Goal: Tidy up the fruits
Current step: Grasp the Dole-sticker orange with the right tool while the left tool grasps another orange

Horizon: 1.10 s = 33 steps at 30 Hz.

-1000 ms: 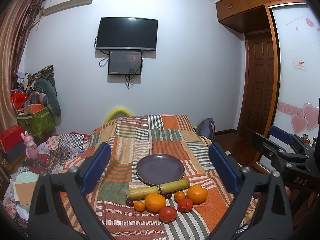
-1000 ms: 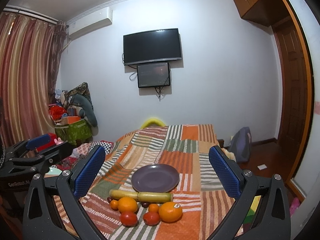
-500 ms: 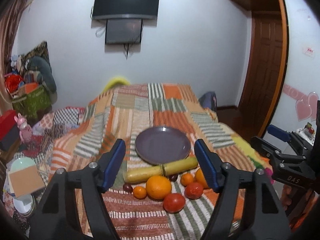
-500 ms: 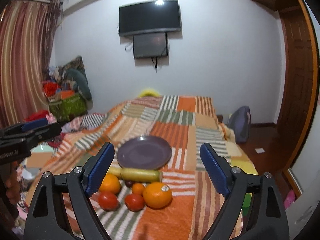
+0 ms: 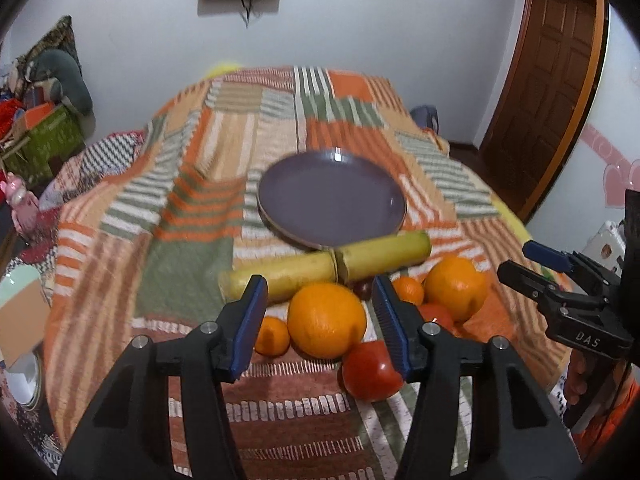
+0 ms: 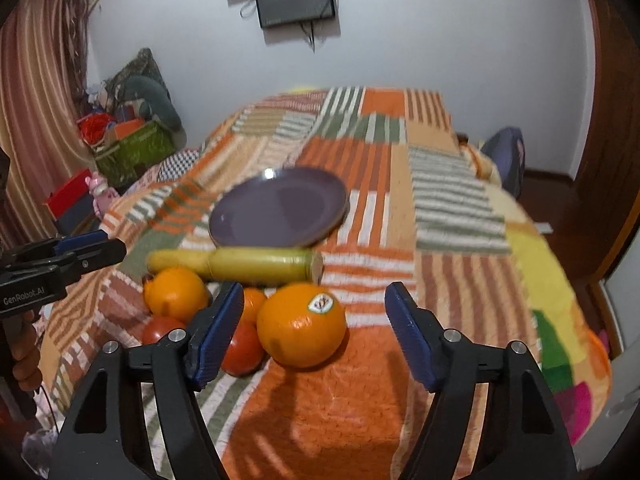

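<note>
A purple plate (image 5: 332, 204) lies on the striped blanket, also in the right wrist view (image 6: 280, 210). In front of it lie a yellow-green cane stalk (image 5: 328, 266), two large oranges (image 5: 326, 322) (image 5: 456, 288), small tangerines (image 5: 272, 336), red tomatoes (image 5: 370, 372) and a dark small fruit (image 5: 362, 288). My left gripper (image 5: 320, 320) is open, its jaws either side of the left orange, above it. My right gripper (image 6: 316, 328) is open around the stickered orange (image 6: 302, 326). A tomato (image 6: 242, 348) lies by its left finger.
The patchwork blanket (image 5: 192, 208) covers a bed or table that drops off at left and right. A green box (image 6: 132, 152) with clutter stands at far left, a brown door (image 5: 536, 80) at right, a dark bag (image 6: 506, 160) on the floor.
Both grippers have come down and forward toward the fruit and narrowed their opening. Each now frames one large orange.
</note>
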{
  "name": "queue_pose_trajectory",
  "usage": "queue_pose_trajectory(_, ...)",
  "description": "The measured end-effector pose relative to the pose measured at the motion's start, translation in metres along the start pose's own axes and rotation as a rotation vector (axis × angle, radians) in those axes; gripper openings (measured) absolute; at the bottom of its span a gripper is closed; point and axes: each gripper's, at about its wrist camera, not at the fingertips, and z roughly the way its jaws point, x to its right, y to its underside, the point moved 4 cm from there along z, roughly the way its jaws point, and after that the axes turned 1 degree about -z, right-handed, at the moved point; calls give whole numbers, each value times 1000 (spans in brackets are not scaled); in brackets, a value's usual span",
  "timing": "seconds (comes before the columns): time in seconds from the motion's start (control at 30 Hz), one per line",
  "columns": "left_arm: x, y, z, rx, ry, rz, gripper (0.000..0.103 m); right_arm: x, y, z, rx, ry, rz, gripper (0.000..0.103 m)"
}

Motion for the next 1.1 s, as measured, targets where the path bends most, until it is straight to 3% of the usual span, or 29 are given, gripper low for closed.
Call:
queue_pose_trajectory(0.2, 1, 14, 32, -101, 29, -10, 55, 2, 10, 20, -63, -12, 3, 70)
queue_pose_trajectory(0.33, 3, 18, 45, -125, 38, -1, 55, 0, 12, 29, -86, -28, -2, 70)
queue_pose_trajectory(0.67, 10, 17, 60, -123, -17, 73, 60, -3, 16, 50, -137, -51, -5, 70)
queue_pose_trajectory(1.1, 10, 16, 61, -114, -23, 70, 60, -6, 17, 55, -162, -73, -4, 67)
